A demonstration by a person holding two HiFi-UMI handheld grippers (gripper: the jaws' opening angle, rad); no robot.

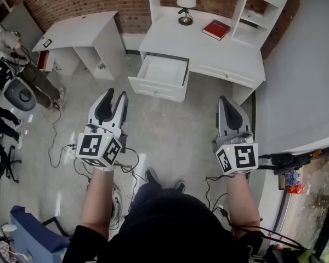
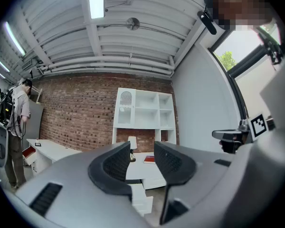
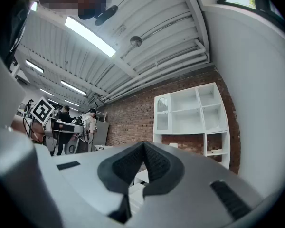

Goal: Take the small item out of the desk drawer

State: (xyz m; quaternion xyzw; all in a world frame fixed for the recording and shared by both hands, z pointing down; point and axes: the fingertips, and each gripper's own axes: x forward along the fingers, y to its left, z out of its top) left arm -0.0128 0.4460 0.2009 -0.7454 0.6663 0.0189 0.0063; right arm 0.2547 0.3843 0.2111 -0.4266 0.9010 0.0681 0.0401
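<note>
The drawer (image 1: 163, 70) stands pulled out from the front of the white desk. It lies ahead of both pairs of fingers and well apart from them, closer to the line of the left pair than the right. From the head view its inside shows only as a pale white tray, and the small item cannot be made out in it.

The left gripper (image 1: 116, 95) hangs over the floor (image 1: 170, 130) with its fingers spread. In its own view the desk front and drawer show through the gap between them. The right gripper (image 1: 226, 100) points to the right of the drawer, its fingers pressed together at the tips with nothing pinched.

Beyond the drawer, on the worktop (image 1: 208, 51), a red book (image 1: 216, 29) lies far ahead of the right fingers. A lamp (image 1: 186, 3) stands farther back, between the two grippers' lines. A second white desk (image 1: 79, 32) sits off to the left of the left fingers.
</note>
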